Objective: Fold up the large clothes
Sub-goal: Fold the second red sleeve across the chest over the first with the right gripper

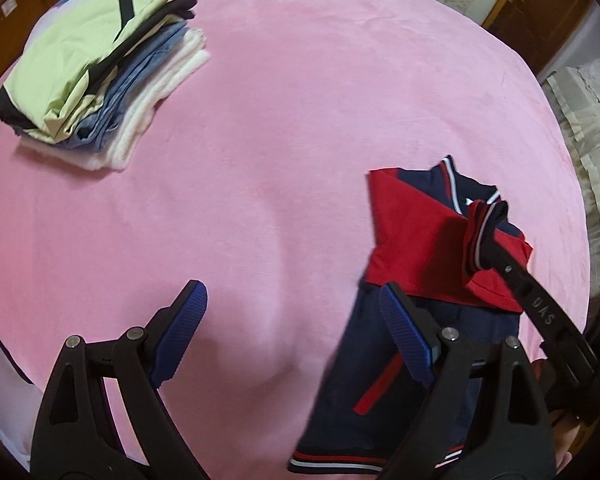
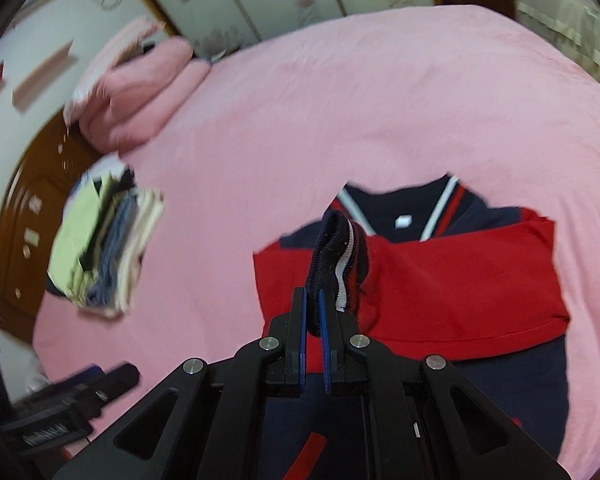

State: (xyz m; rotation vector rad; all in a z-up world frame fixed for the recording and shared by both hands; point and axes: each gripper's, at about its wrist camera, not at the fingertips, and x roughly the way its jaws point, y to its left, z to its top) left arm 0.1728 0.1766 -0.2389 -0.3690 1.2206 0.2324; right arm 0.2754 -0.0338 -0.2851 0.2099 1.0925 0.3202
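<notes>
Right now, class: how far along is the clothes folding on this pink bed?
Done: a stack of folded clothes sits at the far left of the pink bed sheet. In hand: the right gripper is shut on the striped cuff of the red and navy jacket, whose sleeve lies across its chest. The left gripper is open and holds nothing. Left: finishing the jacket's folds and stacking it.
</notes>
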